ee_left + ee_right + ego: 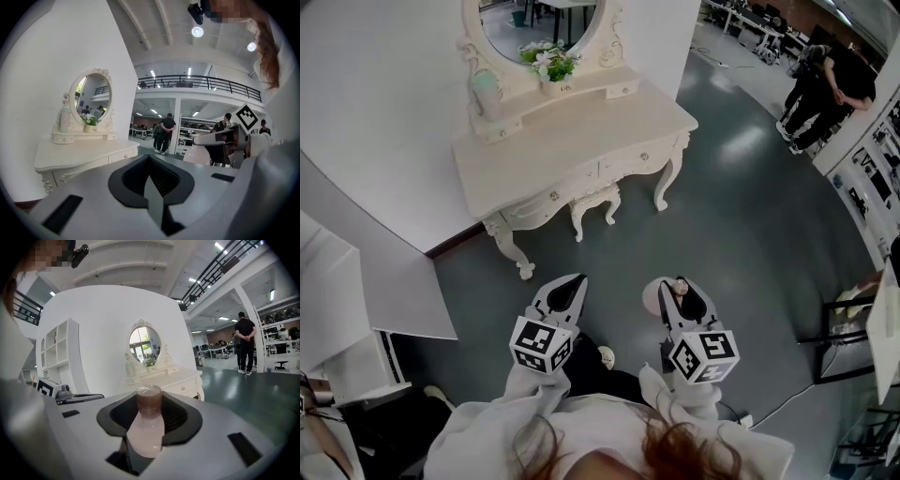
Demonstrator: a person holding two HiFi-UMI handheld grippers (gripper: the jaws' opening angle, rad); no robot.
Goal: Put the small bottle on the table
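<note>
The small bottle (146, 430), pale pink with a brown cap, stands upright between the jaws of my right gripper (149, 405), which is shut on it. In the head view this bottle (680, 286) shows at the tip of the right gripper (679, 292), over the grey floor in front of the white dressing table (581, 141). My left gripper (566, 292) hangs beside it to the left, its jaws shut with nothing in them (154, 185). Both grippers are short of the table (183, 378), which lies ahead and slightly left.
On the table's raised back shelf sit an oval mirror (539, 23), a pot of flowers (551, 64) and a pale green bottle (486, 94). A white stool (595, 202) is tucked beneath. White shelving (337, 309) stands left, a black frame (844, 337) right, people (825, 84) far right.
</note>
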